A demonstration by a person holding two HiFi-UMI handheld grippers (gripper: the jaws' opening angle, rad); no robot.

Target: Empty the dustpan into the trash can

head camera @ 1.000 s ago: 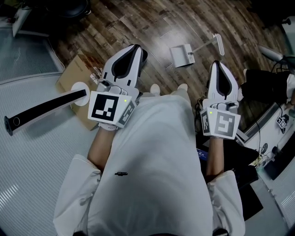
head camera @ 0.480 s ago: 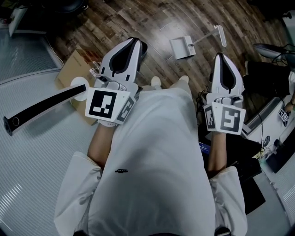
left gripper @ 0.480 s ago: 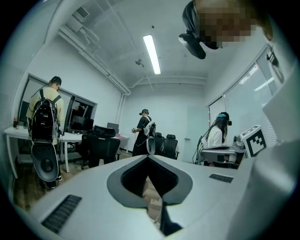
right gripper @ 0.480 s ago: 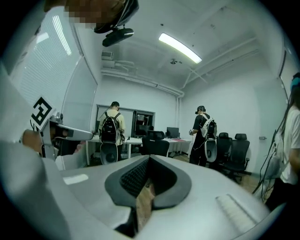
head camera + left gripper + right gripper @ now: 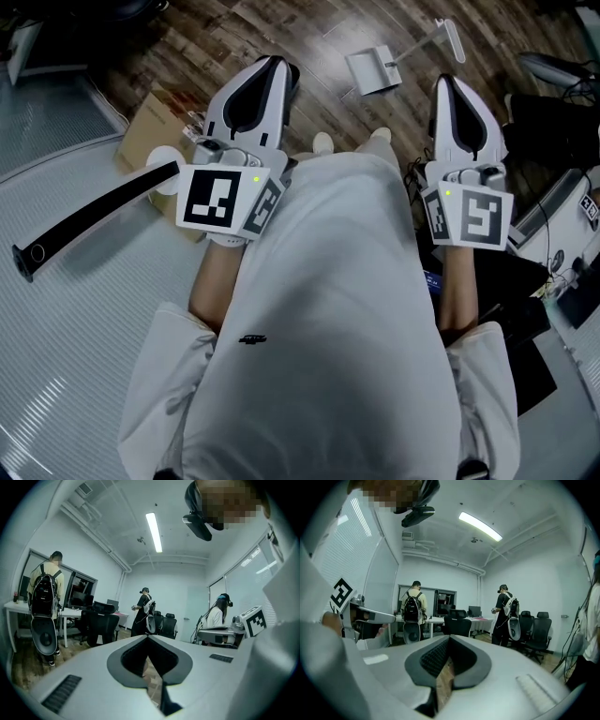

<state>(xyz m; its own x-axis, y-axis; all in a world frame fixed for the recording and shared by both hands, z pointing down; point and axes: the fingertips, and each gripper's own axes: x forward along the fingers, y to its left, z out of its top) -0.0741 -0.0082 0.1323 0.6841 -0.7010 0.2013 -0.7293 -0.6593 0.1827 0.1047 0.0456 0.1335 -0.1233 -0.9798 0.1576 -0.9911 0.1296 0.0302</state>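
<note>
A white dustpan (image 5: pixel 369 71) with a long white handle (image 5: pixel 433 42) lies on the wooden floor ahead of my feet, between the two grippers and beyond them. My left gripper (image 5: pixel 274 66) is held level in front of my body, shut, with nothing in it. My right gripper (image 5: pixel 445 84) is held the same way, shut and empty, its tip just right of the dustpan in the head view. In the left gripper view (image 5: pixel 149 637) and the right gripper view (image 5: pixel 449 638) the jaws meet with only floor showing behind. No trash can shows in any view.
A cardboard box (image 5: pixel 150 131) and a long black bar (image 5: pixel 89 216) with a white disc (image 5: pixel 161 183) lie at my left. Cables and dark gear (image 5: pixel 553 122) crowd the right. People with backpacks (image 5: pixel 44 592), office chairs (image 5: pixel 101 625) and desks (image 5: pixel 436 619) stand across the room.
The whole head view has slid upward a little, dustpan and grippers alike. Both grippers keep their places before my body and stay shut.
</note>
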